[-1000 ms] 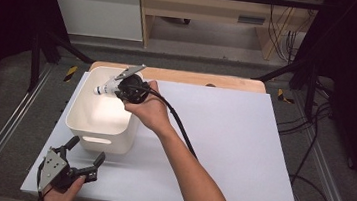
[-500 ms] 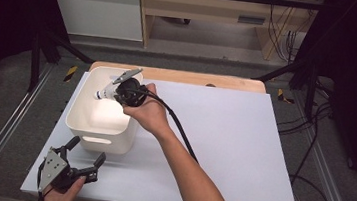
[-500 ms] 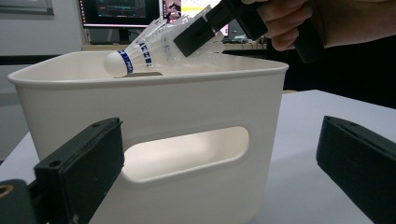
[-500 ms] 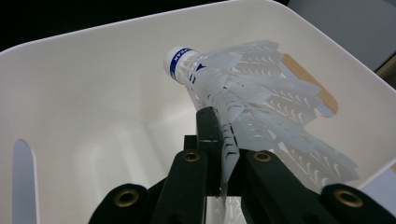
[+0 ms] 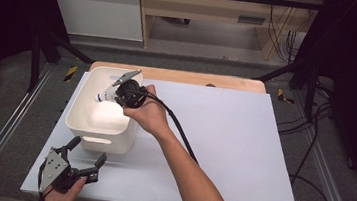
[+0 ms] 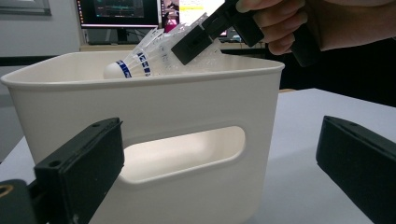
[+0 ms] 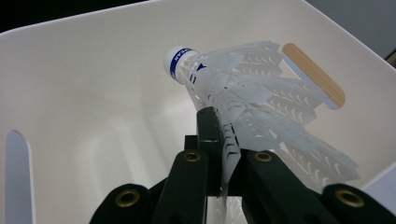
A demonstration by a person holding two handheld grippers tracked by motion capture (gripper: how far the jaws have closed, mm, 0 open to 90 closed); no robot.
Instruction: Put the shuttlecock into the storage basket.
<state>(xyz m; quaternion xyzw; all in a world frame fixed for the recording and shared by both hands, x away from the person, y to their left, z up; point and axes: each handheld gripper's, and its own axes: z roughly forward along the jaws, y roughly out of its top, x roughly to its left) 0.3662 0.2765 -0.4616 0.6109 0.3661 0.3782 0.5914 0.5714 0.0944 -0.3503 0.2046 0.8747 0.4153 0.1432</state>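
White bin [image 5: 101, 122] stood on the left part of the white table [image 5: 231, 151], handle cutout facing the person.

Right gripper [image 5: 123, 90] was held over the bin's open top, by its far right corner, with the right hand [image 5: 147, 113] around its body and a black cable [image 5: 183, 136] trailing back along the forearm. Jaws were pressed together on the skirt of a shuttlecock [image 7: 243, 102] — a white plastic one with a blue band near the cork. In the right gripper view the skirt edge sat pinched between the two black jaws, cork end pointing away and down toward the bin's inside. In the left gripper view the shuttlecock [image 6: 154, 56] sat at rim level, its cork just past the near wall's top edge, not touching the bin floor.

Left gripper [image 5: 82, 158] rested low near the table's front left corner, just in front of the bin — jaws spread wide, nothing between them. Left hand [image 5: 63, 196] held it from below.
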